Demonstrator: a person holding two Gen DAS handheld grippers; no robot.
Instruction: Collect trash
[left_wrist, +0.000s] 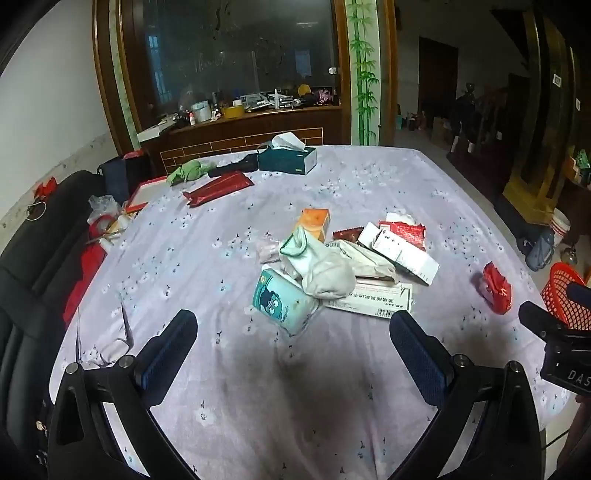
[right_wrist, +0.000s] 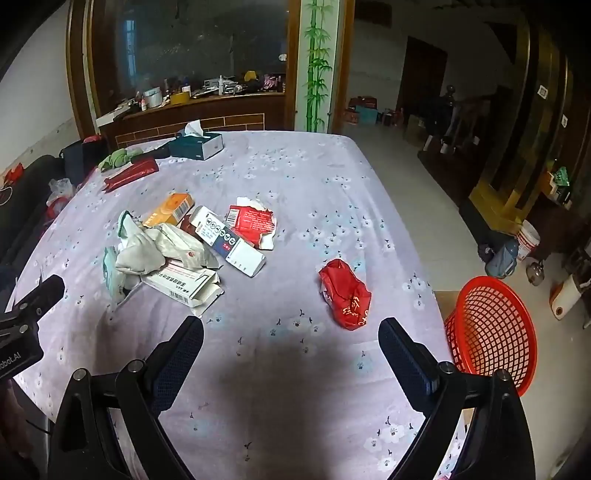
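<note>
— Trash: where does it lie?
— A crumpled red wrapper (right_wrist: 345, 293) sits alone on the counter (right_wrist: 314, 177), just ahead of the right tool (right_wrist: 291, 341), slightly right of centre, long axis running away and leftward; the red basket (right_wrist: 493, 328) waits off the counter's right edge.
— And the left tool (left_wrist: 293, 334)?
— Open and empty like the right, facing the pile of boxes (left_wrist: 343, 258); the right is nearer the wrapper
</note>
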